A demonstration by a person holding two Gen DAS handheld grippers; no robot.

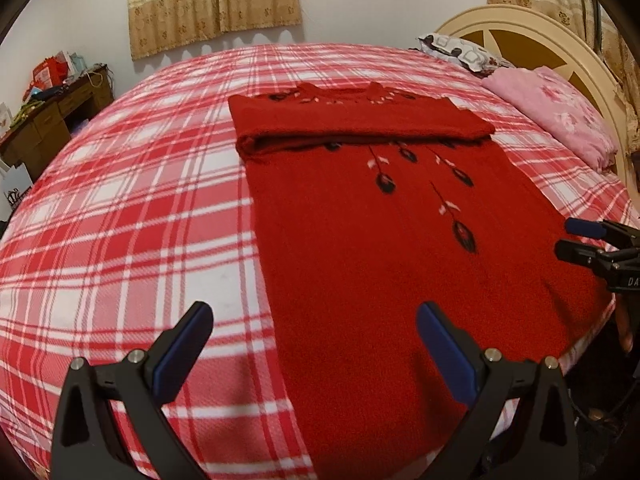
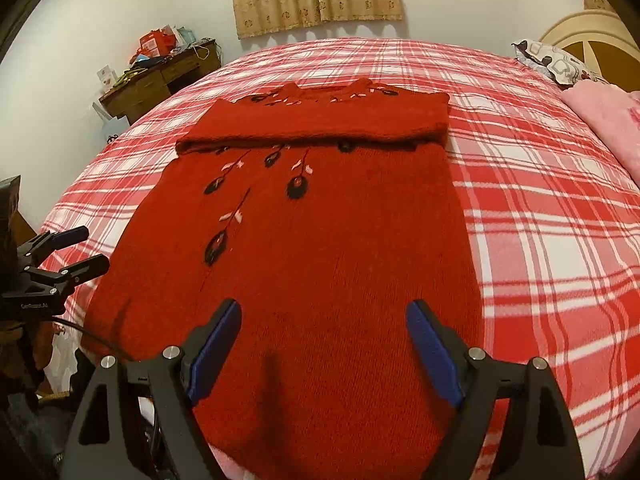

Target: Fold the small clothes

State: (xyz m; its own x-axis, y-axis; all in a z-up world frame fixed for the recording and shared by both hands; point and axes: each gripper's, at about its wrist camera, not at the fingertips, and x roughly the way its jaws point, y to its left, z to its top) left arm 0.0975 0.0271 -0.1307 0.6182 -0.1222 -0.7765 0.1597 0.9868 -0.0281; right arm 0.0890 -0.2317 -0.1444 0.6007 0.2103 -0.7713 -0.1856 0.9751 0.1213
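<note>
One red knitted sweater lies flat mid-bed on the plaid bedspread, its sleeves folded across the chest at twelve o'clock. Two grippers hover at its hem: left gripper and right gripper, both with fingers apart, empty. Likely next: pinch the hem corners and fold toward the collar.

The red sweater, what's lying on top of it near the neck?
Its own sleeves, folded across the red sweater in a band. They cover the chest, so the flower pattern there is hidden; only flowers below show.
</note>
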